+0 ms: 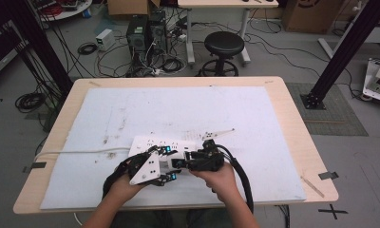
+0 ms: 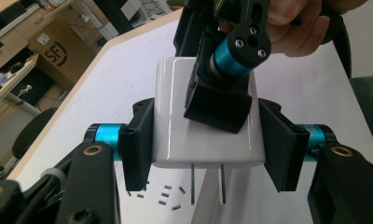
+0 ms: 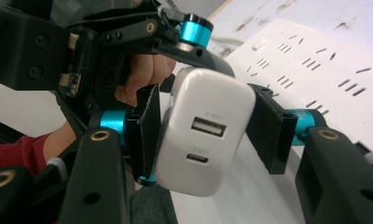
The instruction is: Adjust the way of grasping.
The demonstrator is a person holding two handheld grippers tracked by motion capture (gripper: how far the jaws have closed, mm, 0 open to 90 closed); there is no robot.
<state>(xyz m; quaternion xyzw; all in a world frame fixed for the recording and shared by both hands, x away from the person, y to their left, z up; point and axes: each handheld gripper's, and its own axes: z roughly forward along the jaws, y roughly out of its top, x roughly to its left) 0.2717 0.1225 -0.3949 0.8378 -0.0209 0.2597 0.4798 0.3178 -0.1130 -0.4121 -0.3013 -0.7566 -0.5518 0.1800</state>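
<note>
A white USB charger (image 2: 175,121) with two metal prongs hangs just above a white power strip (image 1: 147,141) near the table's front edge. My left gripper (image 2: 208,154) is shut on the charger's two sides, prongs pointing toward its camera. In the right gripper view the charger's port end (image 3: 203,126) faces the camera. My right gripper (image 3: 208,128) brackets it: the left pad lies against it, while a narrow gap shows at the right pad. In the high view both grippers, left (image 1: 170,163) and right (image 1: 181,163), meet tip to tip over the strip.
The power strip's white cable (image 1: 83,152) runs left across a white mat (image 1: 178,104) on the wooden table. A small white part (image 1: 217,132) lies behind the strip. Beyond the table stand a black stool (image 1: 223,45), computer towers (image 1: 145,31) and black frame posts (image 1: 349,42).
</note>
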